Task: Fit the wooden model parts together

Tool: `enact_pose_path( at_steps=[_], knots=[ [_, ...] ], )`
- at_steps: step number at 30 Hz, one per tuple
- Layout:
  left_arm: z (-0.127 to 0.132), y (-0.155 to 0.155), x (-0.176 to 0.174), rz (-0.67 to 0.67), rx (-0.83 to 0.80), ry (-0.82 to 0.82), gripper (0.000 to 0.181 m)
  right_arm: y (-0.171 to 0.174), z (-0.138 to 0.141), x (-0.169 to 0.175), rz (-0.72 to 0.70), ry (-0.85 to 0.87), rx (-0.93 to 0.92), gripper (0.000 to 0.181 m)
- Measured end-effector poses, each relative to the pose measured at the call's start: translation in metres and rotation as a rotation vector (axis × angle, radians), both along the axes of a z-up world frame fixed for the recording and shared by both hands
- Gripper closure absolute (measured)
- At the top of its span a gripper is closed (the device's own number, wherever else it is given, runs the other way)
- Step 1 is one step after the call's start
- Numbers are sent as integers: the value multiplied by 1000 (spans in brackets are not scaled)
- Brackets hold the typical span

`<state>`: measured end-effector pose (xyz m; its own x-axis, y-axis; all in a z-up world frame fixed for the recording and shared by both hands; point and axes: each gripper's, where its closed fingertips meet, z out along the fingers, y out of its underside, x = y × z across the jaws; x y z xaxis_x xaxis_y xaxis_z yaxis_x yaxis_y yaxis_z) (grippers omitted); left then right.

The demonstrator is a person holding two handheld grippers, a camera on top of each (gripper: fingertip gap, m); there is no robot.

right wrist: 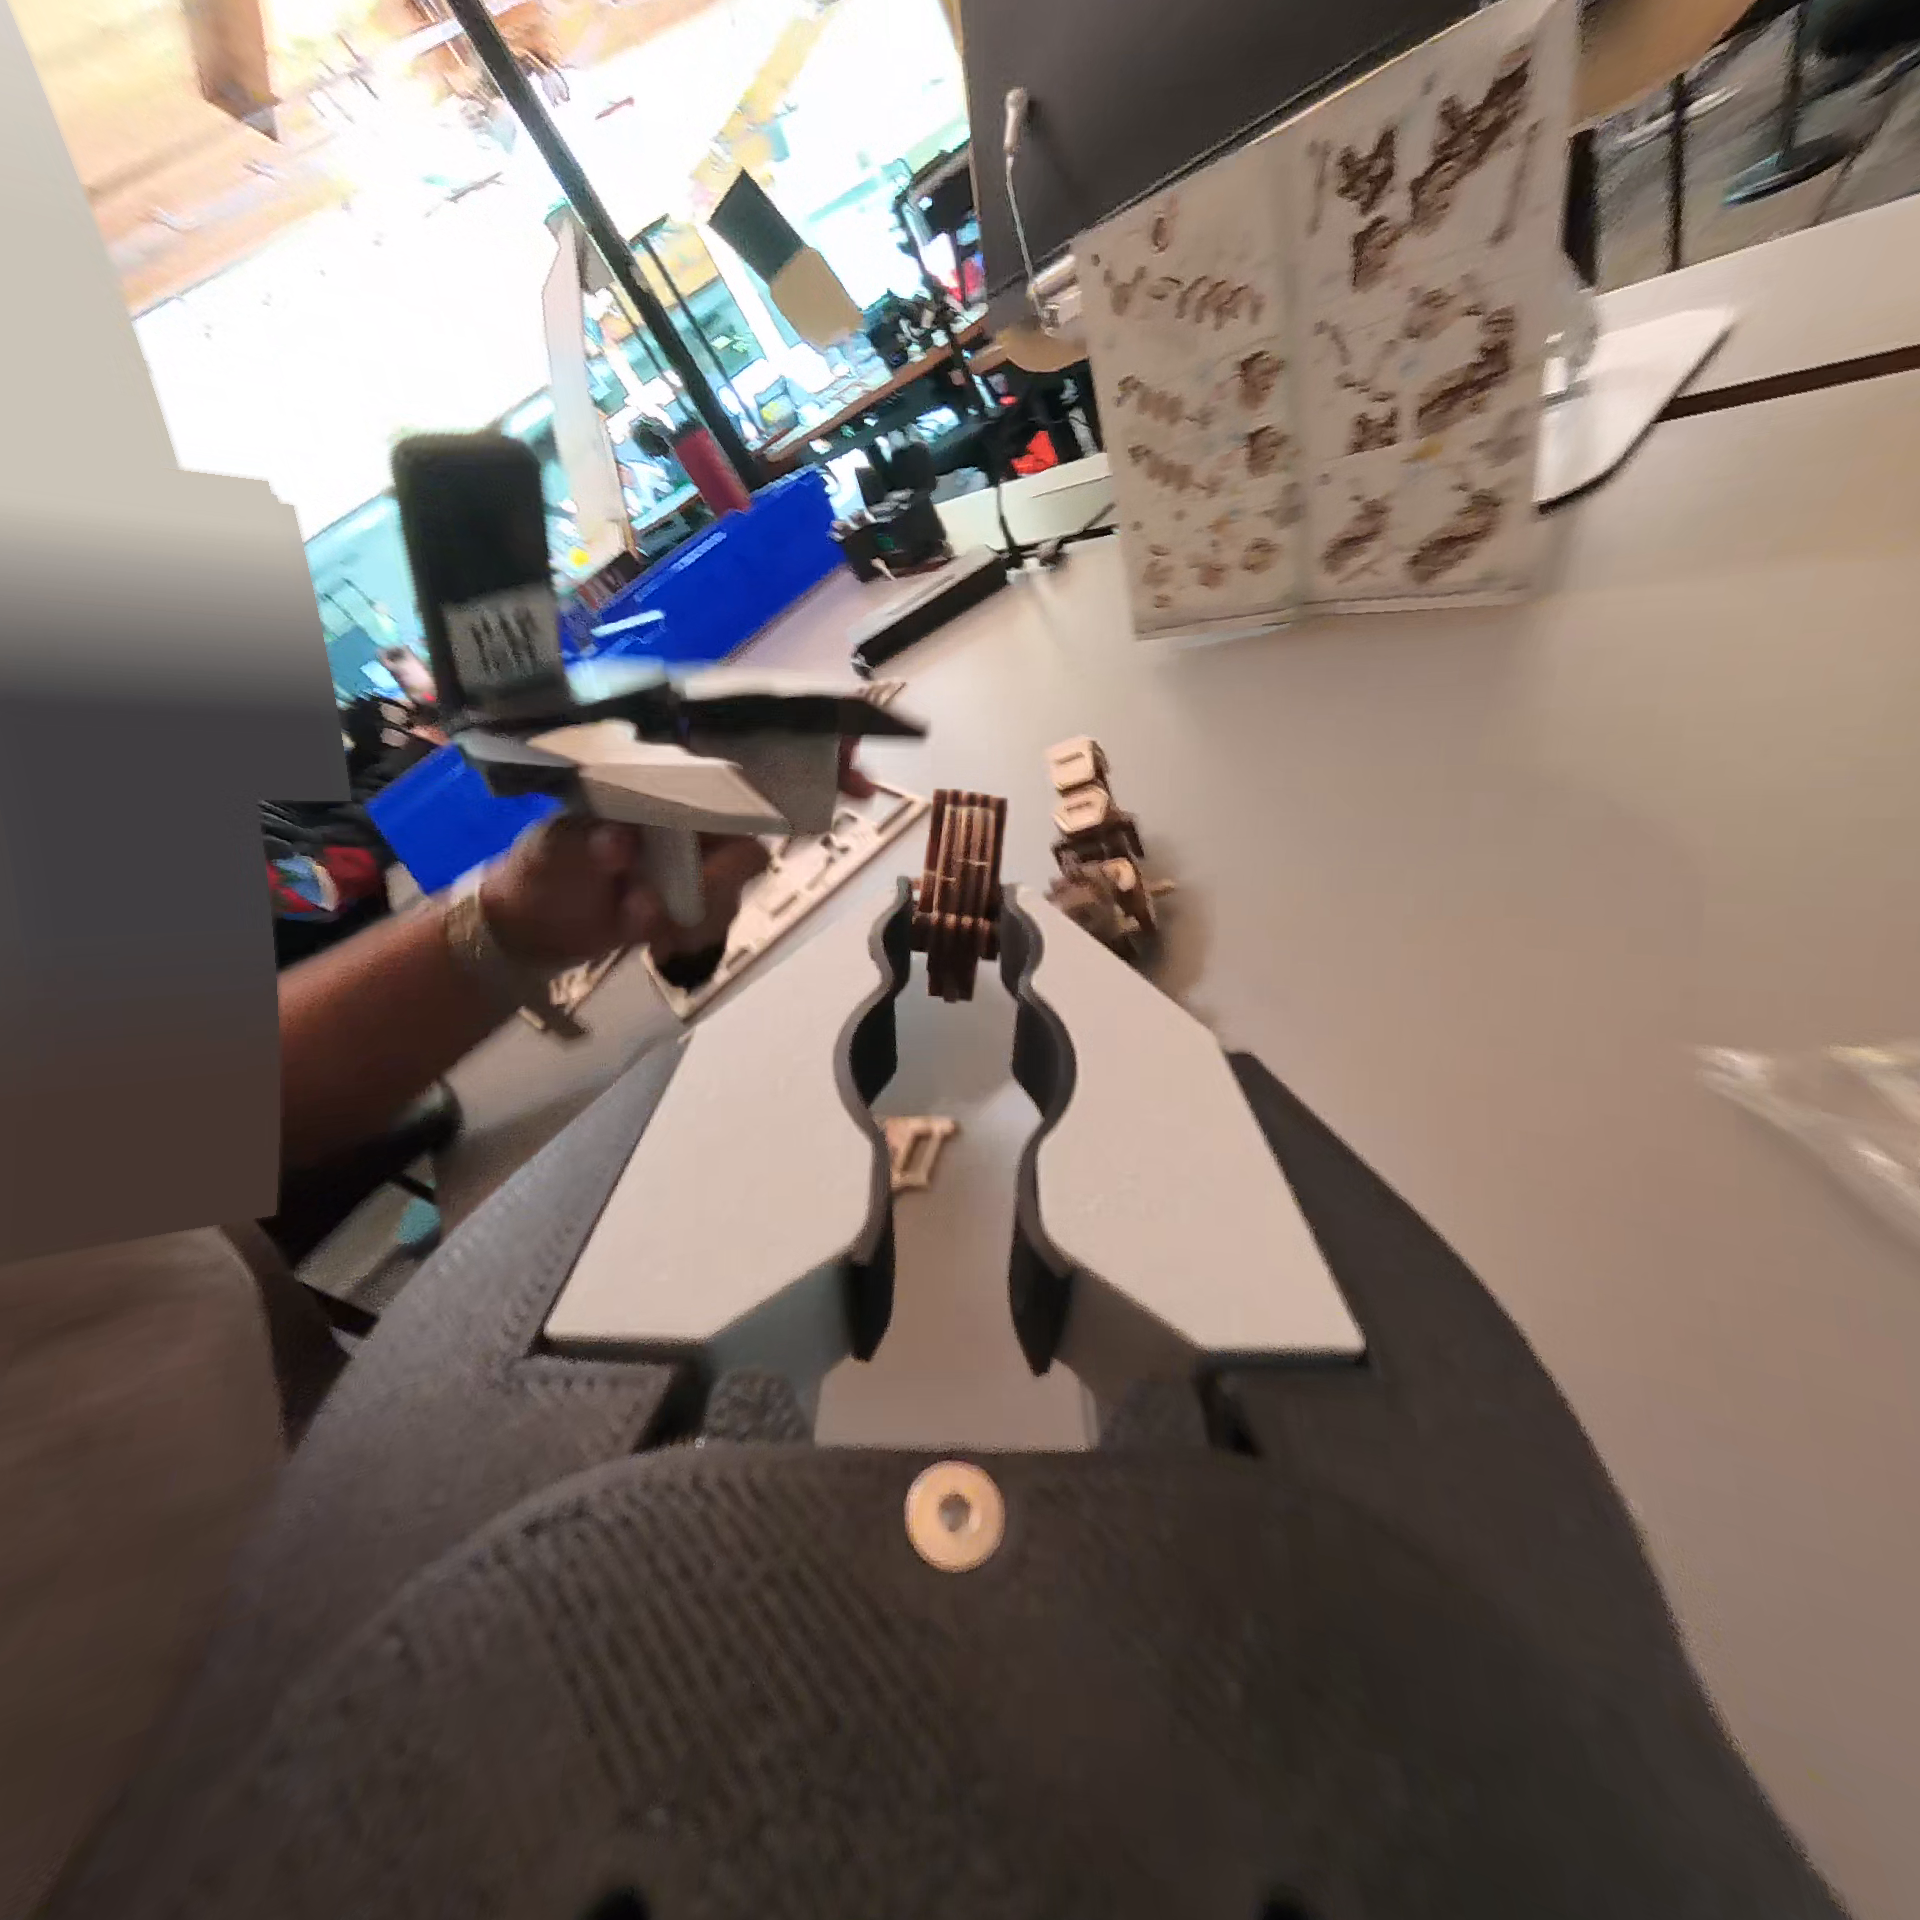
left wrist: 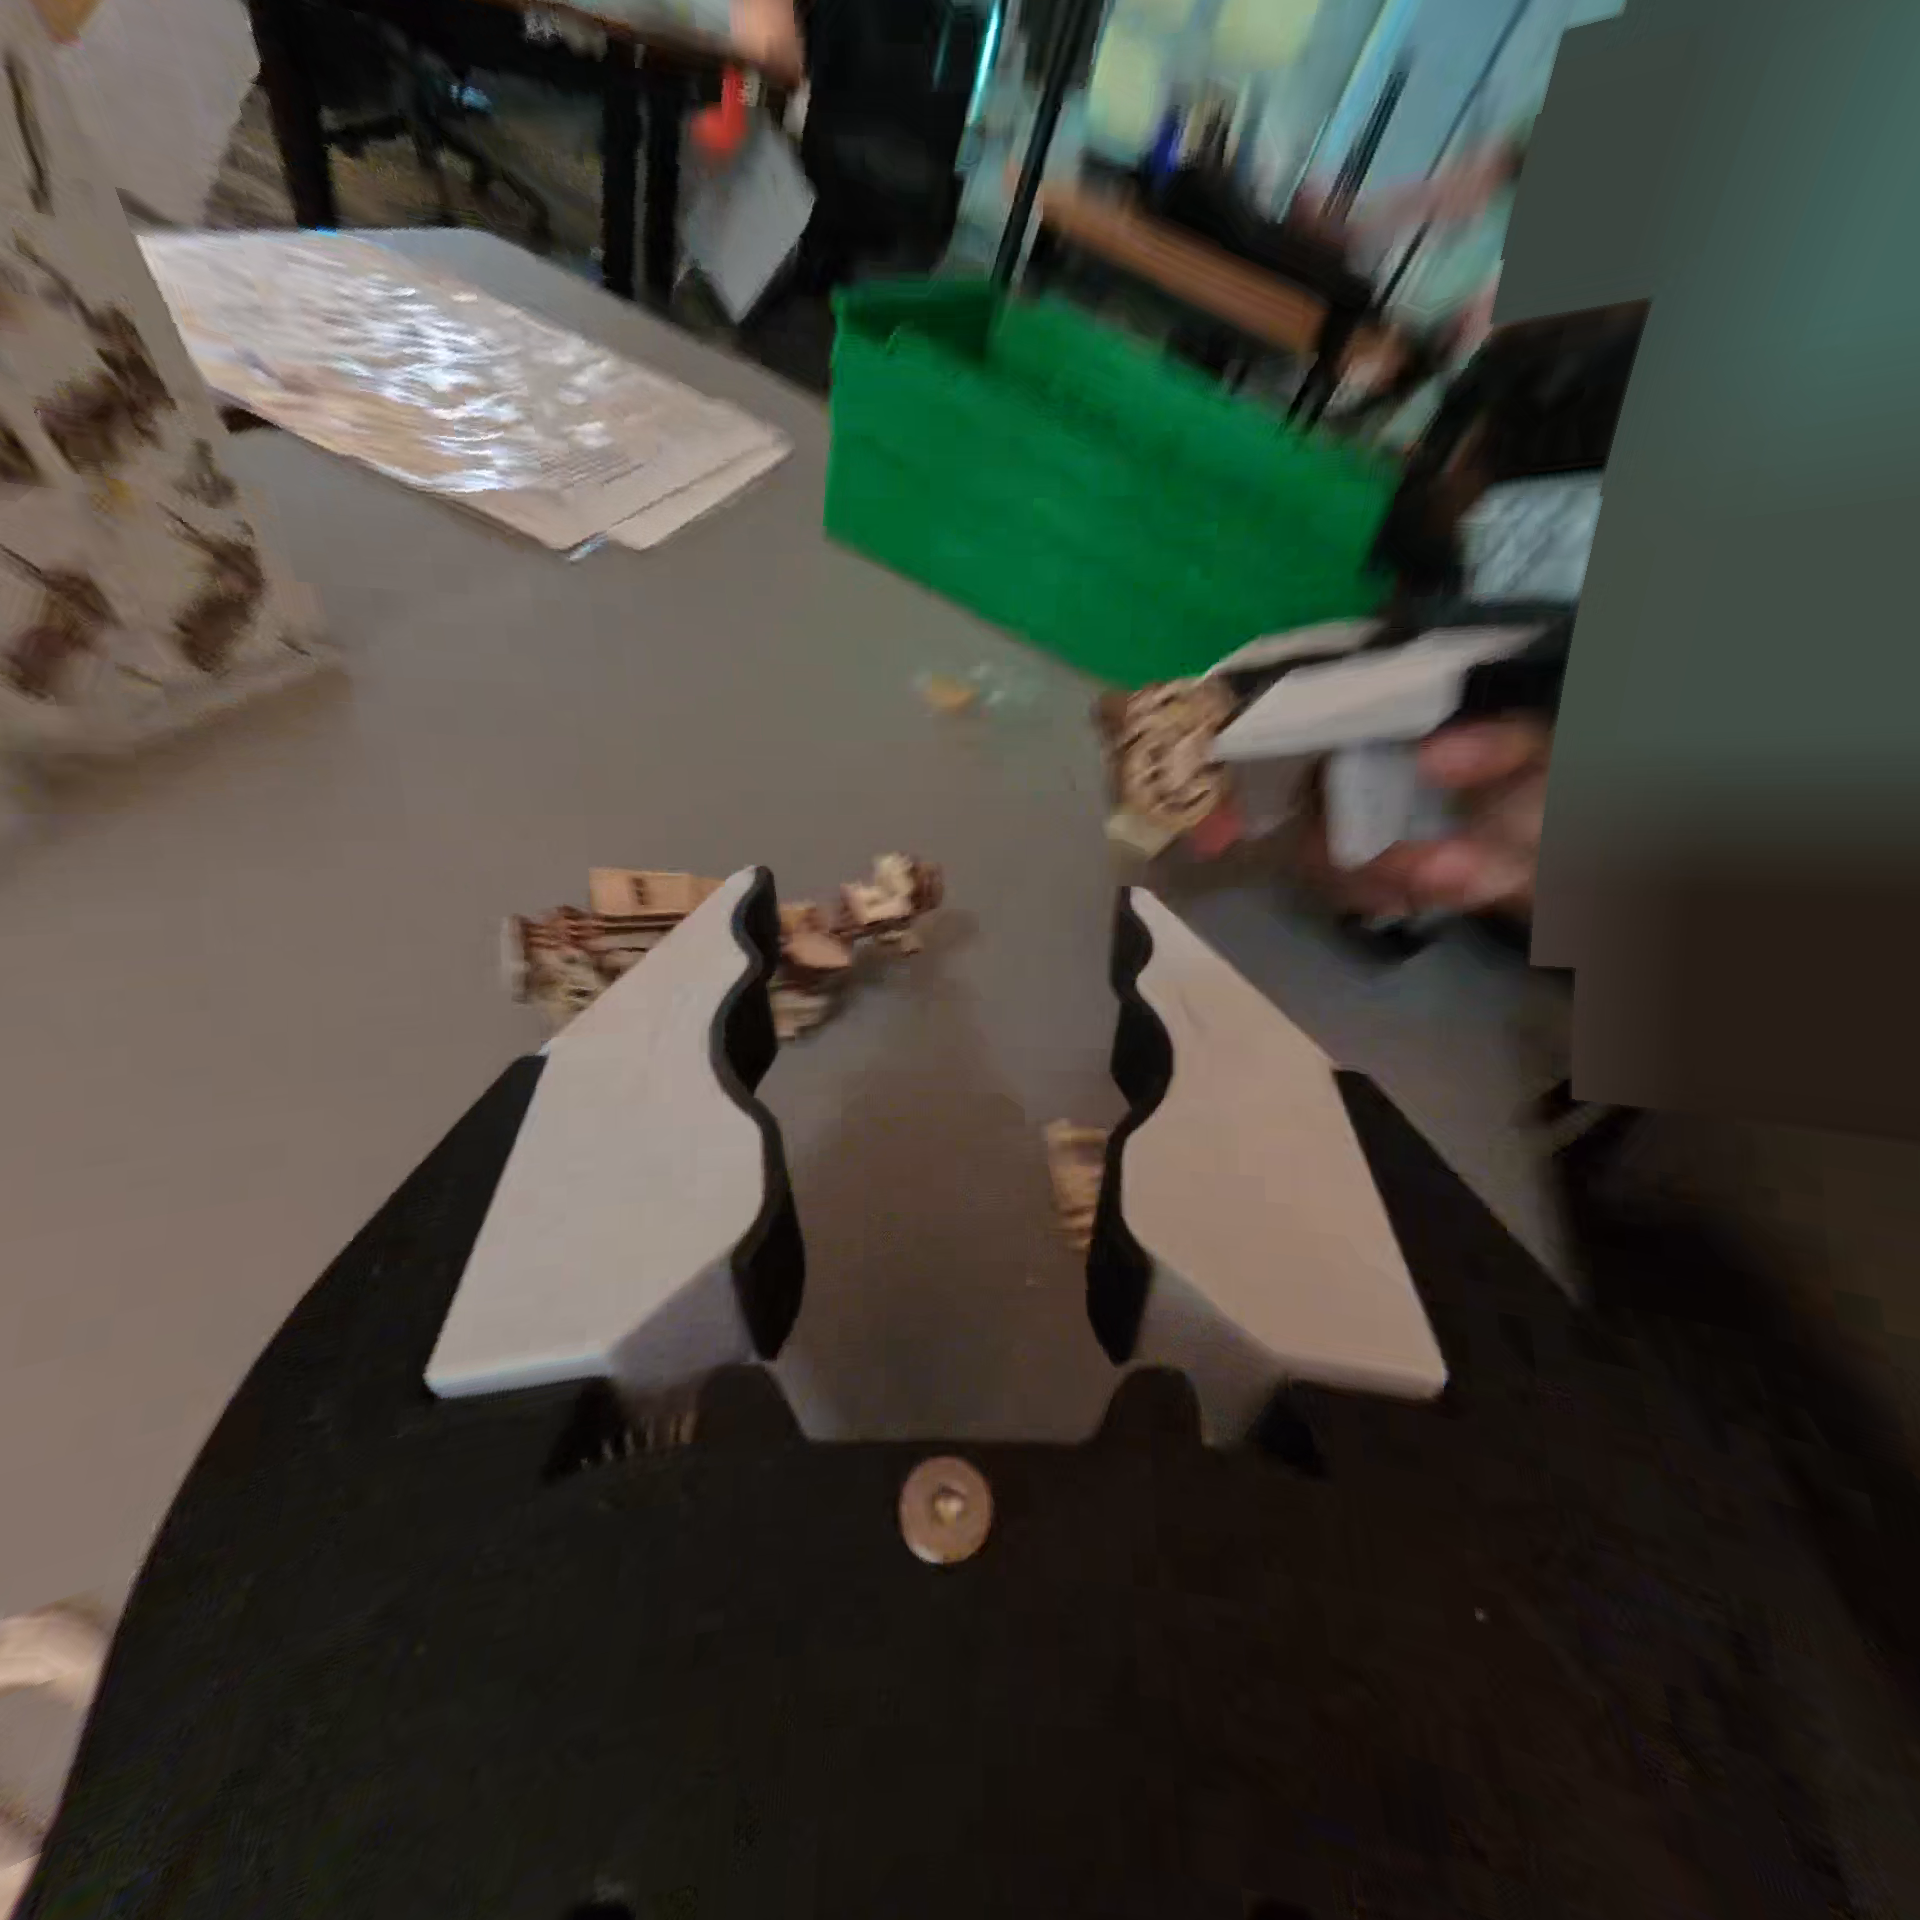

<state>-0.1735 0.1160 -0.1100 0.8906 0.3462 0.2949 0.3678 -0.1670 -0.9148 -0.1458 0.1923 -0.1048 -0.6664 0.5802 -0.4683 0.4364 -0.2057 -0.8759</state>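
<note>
My right gripper (right wrist: 961, 914) is shut on a dark layered wooden part (right wrist: 961, 883), held upright above the table between the fingertips. It also shows at the right of the left wrist view (left wrist: 1226, 717), with a wooden part (left wrist: 1158, 769) at its tips. My left gripper (left wrist: 945, 904) is open and empty above the grey table. A cluster of light wooden parts (left wrist: 862, 920) lies just beyond its tips, partly hidden by the left finger. A small wooden piece (left wrist: 1075, 1174) lies under its right finger. A wooden sub-assembly (right wrist: 1101, 862) stands on the table beyond my right gripper.
A green crate (left wrist: 1091, 468) and a stack of paper sheets (left wrist: 468, 384) sit at the far side of the table. An open instruction booklet (right wrist: 1330, 364) stands upright. A punched-out wooden sheet (right wrist: 821, 894) and a flat wooden piece (right wrist: 914, 1148) lie on the table. Blue bins (right wrist: 727, 582) stand behind.
</note>
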Motion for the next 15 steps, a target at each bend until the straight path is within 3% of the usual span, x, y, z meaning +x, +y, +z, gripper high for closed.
enact_pose_path(
  at_steps=[3,5,11,15],
  knots=[
    [-27,-1,-26,-62,-374,305,96,7,-2,13,2,6,28,167],
    [-42,-1,-40,-142,-530,415,93,9,-4,22,18,1,26,167],
    [-63,4,-50,-445,-720,460,94,14,-8,34,32,-22,13,167],
    [-76,5,-52,-581,-822,449,109,12,-14,34,59,-52,5,167]
  ],
)
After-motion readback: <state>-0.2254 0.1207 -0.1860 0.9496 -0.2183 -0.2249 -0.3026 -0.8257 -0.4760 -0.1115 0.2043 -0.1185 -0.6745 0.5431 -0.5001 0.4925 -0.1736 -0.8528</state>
